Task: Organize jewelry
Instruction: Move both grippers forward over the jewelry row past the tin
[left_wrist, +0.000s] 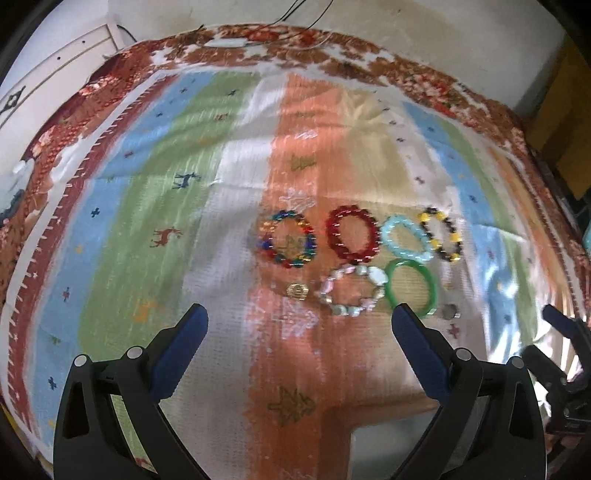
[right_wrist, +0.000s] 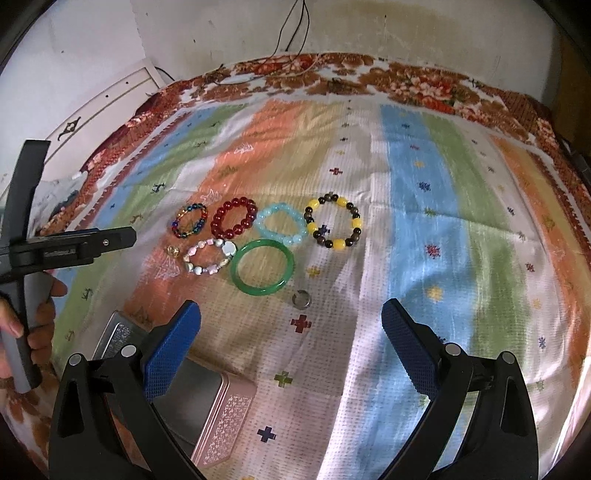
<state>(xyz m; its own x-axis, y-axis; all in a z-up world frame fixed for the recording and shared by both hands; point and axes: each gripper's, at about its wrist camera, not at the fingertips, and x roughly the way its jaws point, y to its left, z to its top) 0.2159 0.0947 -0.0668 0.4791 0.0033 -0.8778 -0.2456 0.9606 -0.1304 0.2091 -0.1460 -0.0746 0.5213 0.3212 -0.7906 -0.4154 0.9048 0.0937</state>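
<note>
Here the jewelry lies in two rows on the striped cloth (right_wrist: 417, 206), a little left of the middle of the right wrist frame: a multicolour bead bracelet (right_wrist: 190, 221), a red bead bracelet (right_wrist: 234, 217), a pale blue bead bracelet (right_wrist: 282, 223) and a yellow-and-dark bead bracelet (right_wrist: 333, 220) behind, a pastel stone bracelet (right_wrist: 209, 257) and a green bangle (right_wrist: 262, 272) in front, with a small silver ring (right_wrist: 301, 298) just below the bangle. I judge the bead bracelets light and floppy on their cord, so a pinch across one side of the loop should serve; the bangle looks stiff, smooth and probably slippery and breakable, so it is better taken across its rim. An open pink tin box (right_wrist: 207, 398) sits at the lower left. The right gripper (right_wrist: 291, 332) hovers low above the cloth with its jaws wide apart and empty, pointing toward the ring. The left gripper (left_wrist: 299, 332) is likewise spread open and empty, aimed at the front row.
</note>
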